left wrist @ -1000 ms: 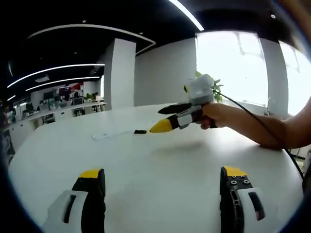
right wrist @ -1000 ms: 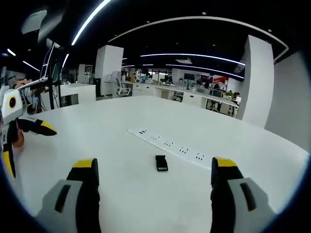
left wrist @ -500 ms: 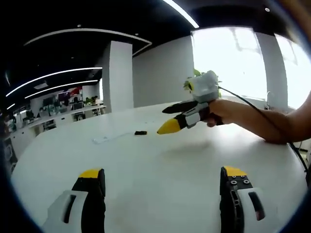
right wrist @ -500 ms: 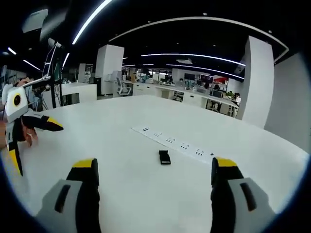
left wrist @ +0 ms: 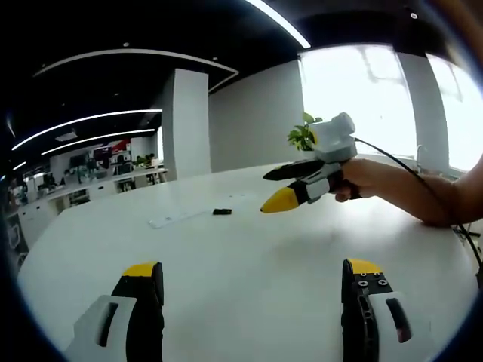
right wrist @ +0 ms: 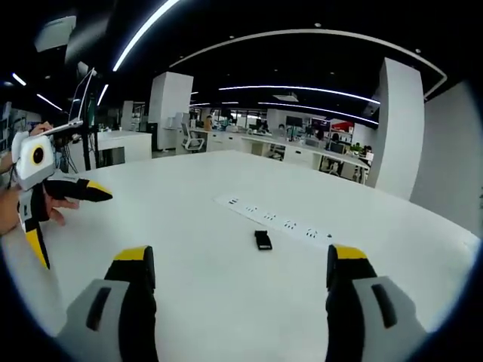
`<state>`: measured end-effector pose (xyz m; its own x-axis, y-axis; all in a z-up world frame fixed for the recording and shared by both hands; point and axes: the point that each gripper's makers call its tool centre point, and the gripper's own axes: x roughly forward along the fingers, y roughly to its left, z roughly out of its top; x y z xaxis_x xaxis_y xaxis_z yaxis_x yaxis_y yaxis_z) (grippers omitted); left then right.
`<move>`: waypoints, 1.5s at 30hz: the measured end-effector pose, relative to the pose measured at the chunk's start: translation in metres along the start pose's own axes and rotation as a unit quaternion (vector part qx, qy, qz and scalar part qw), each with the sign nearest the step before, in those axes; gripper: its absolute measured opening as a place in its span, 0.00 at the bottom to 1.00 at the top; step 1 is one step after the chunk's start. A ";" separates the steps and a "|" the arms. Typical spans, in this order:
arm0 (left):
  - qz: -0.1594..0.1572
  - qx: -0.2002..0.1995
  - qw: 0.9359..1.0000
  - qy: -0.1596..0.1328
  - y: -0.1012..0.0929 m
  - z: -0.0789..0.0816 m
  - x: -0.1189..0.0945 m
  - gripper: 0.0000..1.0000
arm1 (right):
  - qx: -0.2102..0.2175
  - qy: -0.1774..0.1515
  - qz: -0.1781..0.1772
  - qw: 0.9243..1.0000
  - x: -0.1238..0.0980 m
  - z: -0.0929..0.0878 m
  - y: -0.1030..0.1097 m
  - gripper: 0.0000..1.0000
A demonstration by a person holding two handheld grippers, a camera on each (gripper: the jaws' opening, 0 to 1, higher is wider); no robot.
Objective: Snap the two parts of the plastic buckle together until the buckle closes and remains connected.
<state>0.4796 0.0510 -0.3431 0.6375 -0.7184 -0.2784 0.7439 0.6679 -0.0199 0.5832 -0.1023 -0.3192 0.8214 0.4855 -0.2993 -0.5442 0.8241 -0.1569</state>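
Observation:
A small black buckle [left wrist: 221, 212] lies on the white table [left wrist: 249, 249] beside a white power strip [left wrist: 175, 219]; I cannot tell whether its two parts are joined. My left gripper [left wrist: 253, 268] is open over bare table, well short of the buckle. A hand holds my right gripper [left wrist: 273, 187] above the table to the buckle's right, with its jaws open and nothing between them. In the right gripper view the buckle [right wrist: 263, 240] lies ahead of my open right gripper [right wrist: 240, 260], just in front of the power strip [right wrist: 275, 220]. My open left gripper [right wrist: 72, 226] comes in from the left.
The round white table [right wrist: 189, 196] stretches far around the buckle. A potted plant [left wrist: 302, 136] stands at its far edge by bright windows. Office desks and pillars lie beyond the table. A cable [left wrist: 400, 185] trails from the right gripper over a forearm.
In the left gripper view the right gripper has drifted right and slightly up. In the right gripper view the left gripper has come further in. All jaws stay open; the buckle lies still.

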 end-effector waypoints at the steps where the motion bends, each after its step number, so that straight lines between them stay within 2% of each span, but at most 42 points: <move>1: 0.001 -0.001 1.000 -0.001 0.000 0.001 -0.001 0.99 | 0.001 0.000 0.000 1.000 -0.002 0.000 0.001 0.92; 13: 0.007 -0.002 1.000 -0.005 -0.004 0.002 -0.005 0.99 | 0.001 0.004 0.000 1.000 -0.025 -0.010 0.011 0.93; 19: 0.010 -0.001 1.000 -0.004 0.001 0.003 -0.001 0.99 | 0.001 0.003 -0.005 1.000 -0.037 -0.012 0.011 0.93; 34: 0.019 -0.001 1.000 -0.011 0.004 0.009 -0.007 0.99 | -0.006 0.007 -0.011 1.000 -0.053 -0.022 0.019 0.93; 45: 0.020 -0.012 1.000 -0.015 0.006 0.011 -0.012 0.99 | 0.000 -0.008 -0.019 1.000 -0.070 -0.015 0.021 0.92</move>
<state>0.4790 0.0617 -0.3292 0.6734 -0.6958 -0.2499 0.7122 0.7012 -0.0332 0.5120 -0.1234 -0.3153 0.8444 0.4579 -0.2779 -0.5121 0.8423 -0.1680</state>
